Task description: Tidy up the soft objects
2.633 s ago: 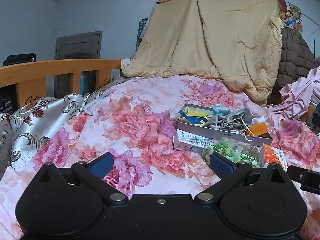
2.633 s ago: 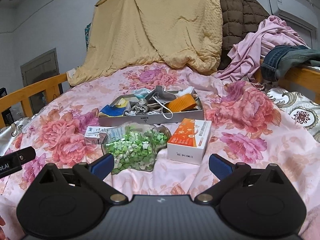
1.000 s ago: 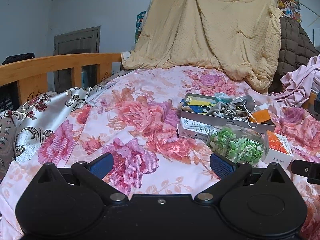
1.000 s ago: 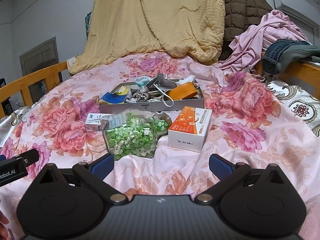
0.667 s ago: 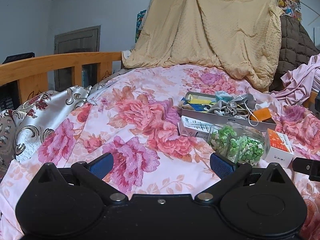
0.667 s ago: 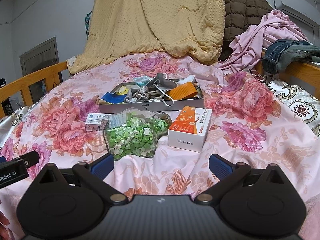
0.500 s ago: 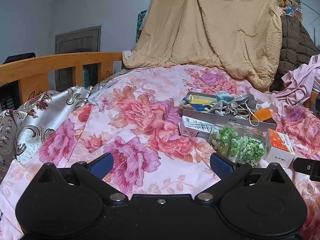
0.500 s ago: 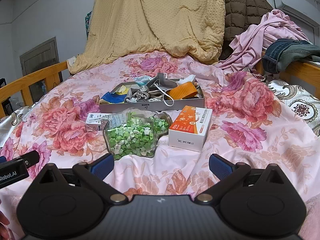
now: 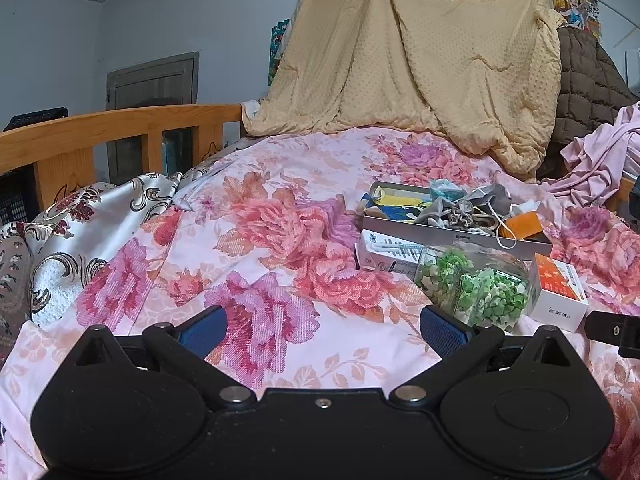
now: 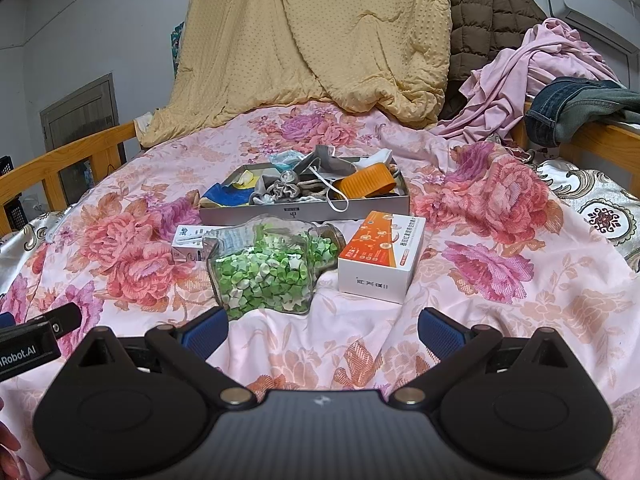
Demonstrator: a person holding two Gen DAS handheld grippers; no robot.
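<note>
A grey tray (image 10: 304, 213) (image 9: 448, 233) on the floral bedspread holds soft things: a grey scrunchie (image 10: 285, 191), a face mask (image 10: 285, 159), blue and yellow cloth (image 10: 224, 196) and an orange lid (image 10: 366, 181). In front of it lie a glass jar of green paper stars (image 10: 266, 270) (image 9: 476, 284), an orange-and-white box (image 10: 380, 258) (image 9: 558, 290) and a small white box (image 10: 188, 246) (image 9: 384, 254). My right gripper (image 10: 320, 330) stands open just short of the jar. Further left over bare bedspread, my left gripper (image 9: 322, 326) is open and holds nothing.
A tan quilt (image 10: 320, 40) hangs at the bed's far end beside a brown padded coat (image 10: 484, 12). Pink clothes (image 10: 516, 76) and jeans (image 10: 576, 106) pile up at the right. A wooden bed rail (image 9: 100, 136) runs along the left.
Both grippers have drawn back a little from the items and lifted slightly over the last few seconds. Nothing on the bed has moved. Both stay open.
</note>
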